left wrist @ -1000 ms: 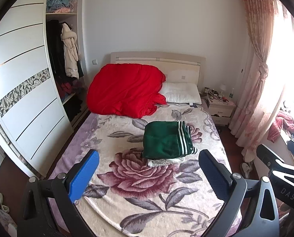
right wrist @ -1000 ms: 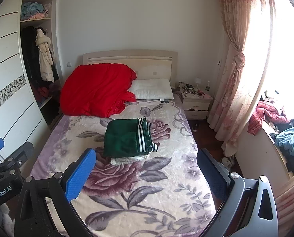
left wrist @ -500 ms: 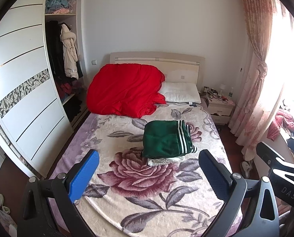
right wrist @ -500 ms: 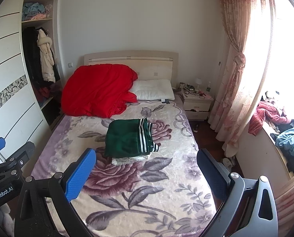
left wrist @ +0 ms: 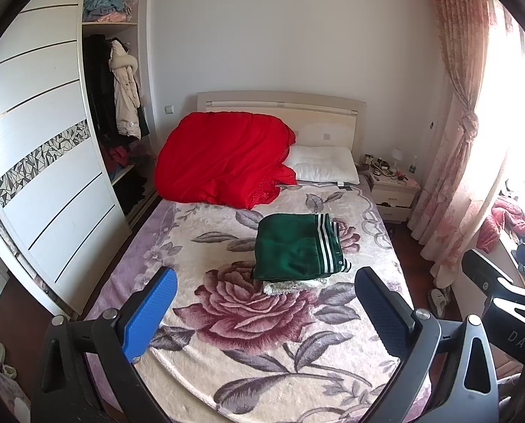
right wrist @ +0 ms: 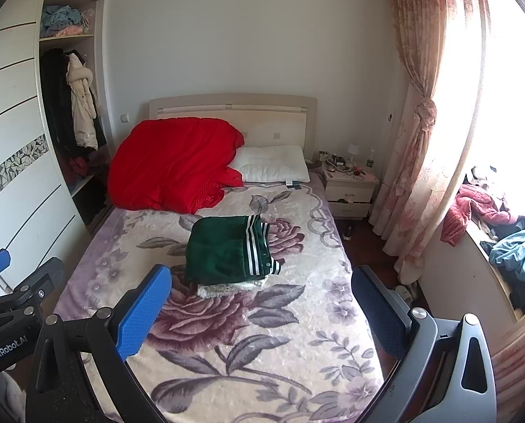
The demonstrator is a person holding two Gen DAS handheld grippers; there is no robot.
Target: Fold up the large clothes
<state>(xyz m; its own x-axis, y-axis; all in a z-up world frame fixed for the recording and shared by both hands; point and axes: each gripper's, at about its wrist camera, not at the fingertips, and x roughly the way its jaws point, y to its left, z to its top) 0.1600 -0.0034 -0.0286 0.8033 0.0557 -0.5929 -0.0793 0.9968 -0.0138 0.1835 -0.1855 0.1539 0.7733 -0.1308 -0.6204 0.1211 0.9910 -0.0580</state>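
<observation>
Both claws spread, empty | left claw (left wrist: 264, 308), right claw (right wrist: 260, 305) | folded green garment (left wrist: 296, 252) beyond on bed (left wrist: 227, 363)

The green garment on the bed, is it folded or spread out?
Folded: the green garment lies as a compact rectangle with stacked layered edges on the bed.

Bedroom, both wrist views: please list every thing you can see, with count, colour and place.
bed: one, floral cover, centre
quilt: one, red, at the headboard
pillow: one, white, right of the quilt
garment: one, green with white stripes, folded on a white cloth mid-bed
wardrobe: one, white, left wall
nightstand: one, cream, right of the bed
curtain: one, pink, tied
clothes: pile, red and blue, by the window
left tool: open, above the bed
right tool: open, above the bed
</observation>
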